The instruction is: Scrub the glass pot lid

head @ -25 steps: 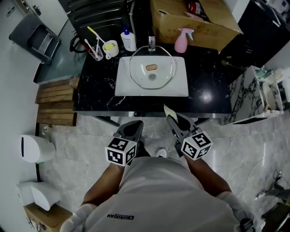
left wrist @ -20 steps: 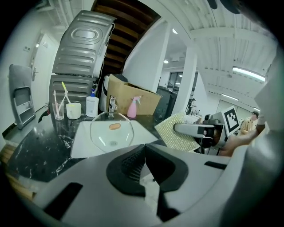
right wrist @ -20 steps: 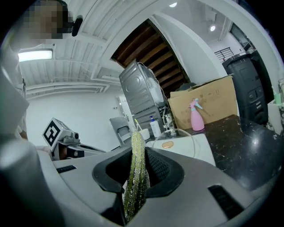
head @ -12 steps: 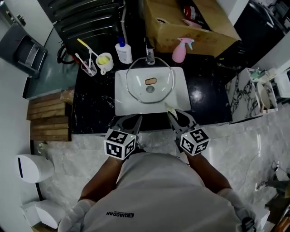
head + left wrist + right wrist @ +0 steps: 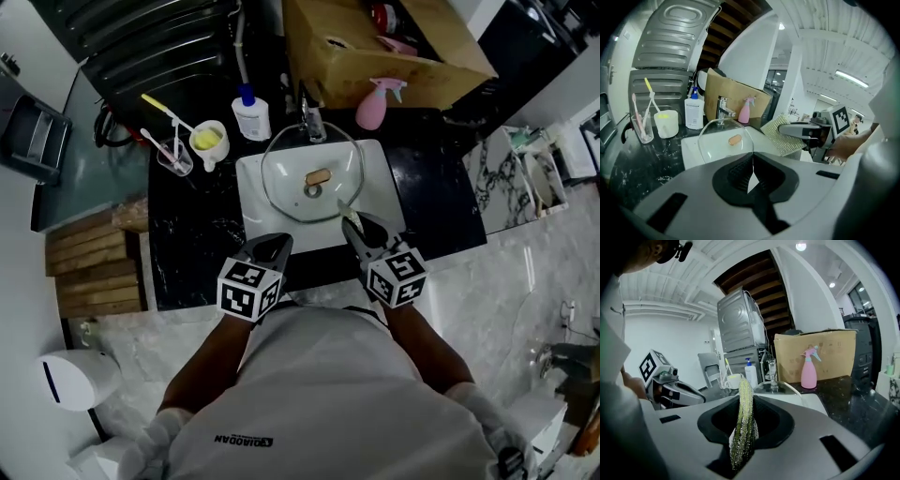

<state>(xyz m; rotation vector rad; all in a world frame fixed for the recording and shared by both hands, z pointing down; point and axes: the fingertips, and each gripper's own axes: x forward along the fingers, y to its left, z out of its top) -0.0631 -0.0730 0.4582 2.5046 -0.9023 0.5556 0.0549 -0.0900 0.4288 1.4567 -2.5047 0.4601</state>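
The glass pot lid with a brown knob lies in the white basin of the sink. In the left gripper view the lid stands just ahead of my jaws. My left gripper hovers at the basin's front left edge, shut with nothing in it. My right gripper is over the basin's front right part, shut on a yellow-green scrub pad. That pad shows edge-on between the jaws in the right gripper view, with the lid beyond it.
A faucet stands behind the basin. On the black counter are a pink spray bottle, a soap pump bottle, a yellow-filled cup and a glass with toothbrushes. A cardboard box sits behind. Wooden slats lie left.
The person has stepped up to the sink. Both grippers moved forward from below the counter's front edge to over the basin's near side. The pad stays in the right gripper.
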